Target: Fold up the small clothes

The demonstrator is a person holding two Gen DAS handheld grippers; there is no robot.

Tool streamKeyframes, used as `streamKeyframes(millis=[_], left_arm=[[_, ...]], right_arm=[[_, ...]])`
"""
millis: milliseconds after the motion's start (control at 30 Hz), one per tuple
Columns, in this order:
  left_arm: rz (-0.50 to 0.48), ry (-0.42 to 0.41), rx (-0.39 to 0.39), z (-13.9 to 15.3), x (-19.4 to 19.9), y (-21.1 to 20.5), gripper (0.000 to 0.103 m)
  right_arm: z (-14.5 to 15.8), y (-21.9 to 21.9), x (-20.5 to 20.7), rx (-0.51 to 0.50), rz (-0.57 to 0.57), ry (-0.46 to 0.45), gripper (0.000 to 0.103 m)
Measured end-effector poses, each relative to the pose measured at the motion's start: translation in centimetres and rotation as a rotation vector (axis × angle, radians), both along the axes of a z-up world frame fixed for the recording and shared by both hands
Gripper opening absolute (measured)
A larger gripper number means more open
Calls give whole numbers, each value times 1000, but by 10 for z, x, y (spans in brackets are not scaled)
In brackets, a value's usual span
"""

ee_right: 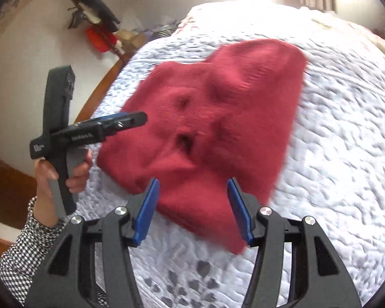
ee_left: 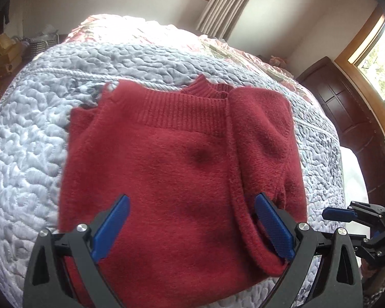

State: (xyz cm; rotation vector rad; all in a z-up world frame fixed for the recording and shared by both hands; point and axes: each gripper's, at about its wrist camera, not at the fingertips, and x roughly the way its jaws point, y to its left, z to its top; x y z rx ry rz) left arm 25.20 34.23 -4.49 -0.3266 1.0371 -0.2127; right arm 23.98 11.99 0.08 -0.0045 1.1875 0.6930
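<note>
The red sweater (ee_left: pixel 182 169) lies folded on the bed (ee_left: pixel 25 133), on its grey quilt; the left tongs (ee_left: pixel 192 227) are spread just above its near part; the right tongs (ee_right: pixel 192 210) are spread over its near edge, pinching nothing.

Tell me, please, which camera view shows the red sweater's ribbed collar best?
The left wrist view: the ribbed collar sits sharp at the far edge of the folded red sweater. In the right wrist view the sweater is motion-blurred and no collar can be made out.
</note>
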Motion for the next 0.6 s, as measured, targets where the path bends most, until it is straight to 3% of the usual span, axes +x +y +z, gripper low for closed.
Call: streamKeyframes(millis=[267,600], left_arm=[[-63,48,-50,-18,28,-52,98],[-118,81,-101,-32,53,-86,94]], right_arm=[[-42,-63,11,-26,-136,68,55],[-68,-89,7,18,-153,95,55]])
